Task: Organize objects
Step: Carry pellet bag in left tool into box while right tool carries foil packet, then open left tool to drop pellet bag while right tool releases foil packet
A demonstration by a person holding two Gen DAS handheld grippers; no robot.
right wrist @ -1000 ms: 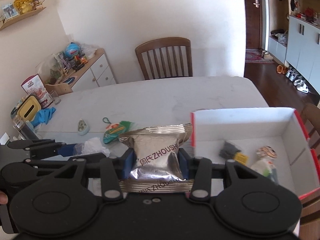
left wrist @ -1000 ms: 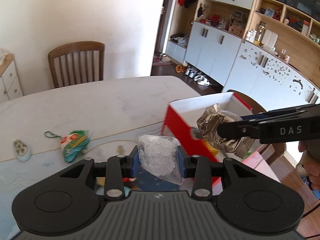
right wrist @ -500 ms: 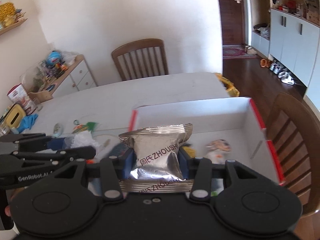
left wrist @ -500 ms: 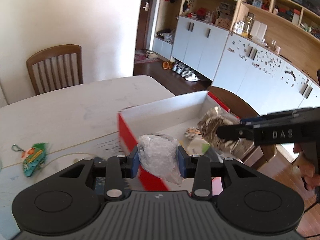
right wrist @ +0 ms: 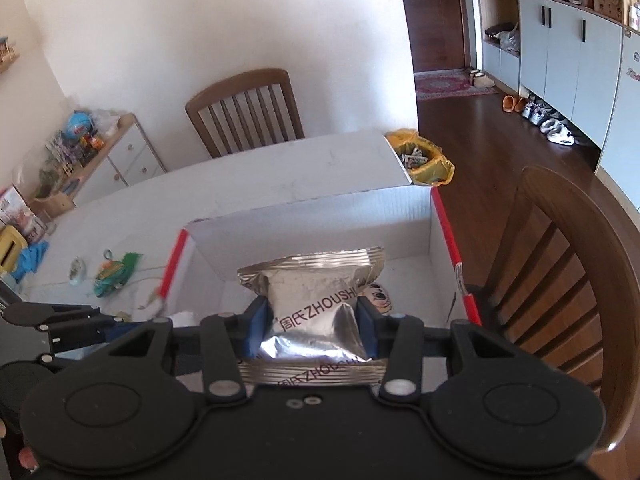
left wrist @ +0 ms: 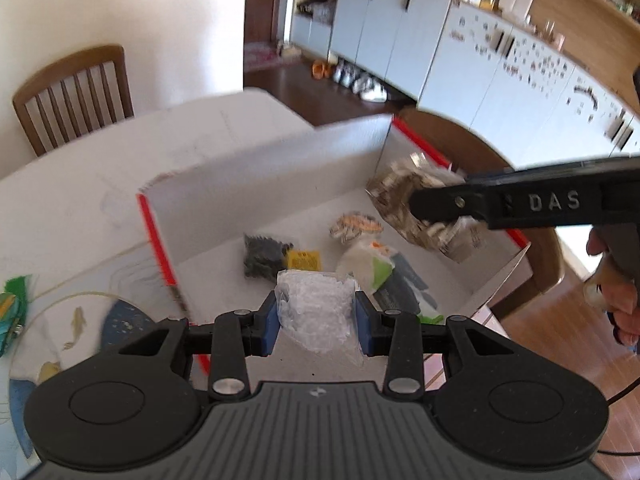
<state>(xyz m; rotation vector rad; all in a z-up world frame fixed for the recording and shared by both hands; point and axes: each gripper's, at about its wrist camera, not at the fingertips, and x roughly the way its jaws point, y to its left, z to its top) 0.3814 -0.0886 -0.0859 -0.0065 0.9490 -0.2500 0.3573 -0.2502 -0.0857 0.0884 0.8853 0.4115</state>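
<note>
Two hand-held tools are hanging over an open white cardboard box (left wrist: 280, 168) with red edges, which is sitting on a pale marble worktop (left wrist: 80, 184).

The left tool (left wrist: 316, 312) is gripping a small clear plastic bag (left wrist: 316, 312) of white crystals between its blue pads (left wrist: 269, 322). The bag is hanging above the near part of the box floor.

The right tool (right wrist: 312, 320) is clamping a silver foil packet (right wrist: 312, 292) printed with "ZHOUSHI". The packet is standing upright between the pads, over the inside of the box. From the left wrist camera, that tool is reaching in from the right with the crinkled packet (left wrist: 416, 208) at its tip, near the box's far right corner, and a hand (left wrist: 616, 280) is holding its grip.

Lying on the box floor are a dark bundle with a yellow tag (left wrist: 272, 258), a small round pouch with a cartoon face (left wrist: 354, 226), and a white and green packet (left wrist: 372, 268).

On the worktop outside the box, to its left, are lying a green pouch (right wrist: 116, 274) and a small pale trinket (right wrist: 76, 271). A wooden chair (right wrist: 244, 112) is standing at the far side of the worktop.
</note>
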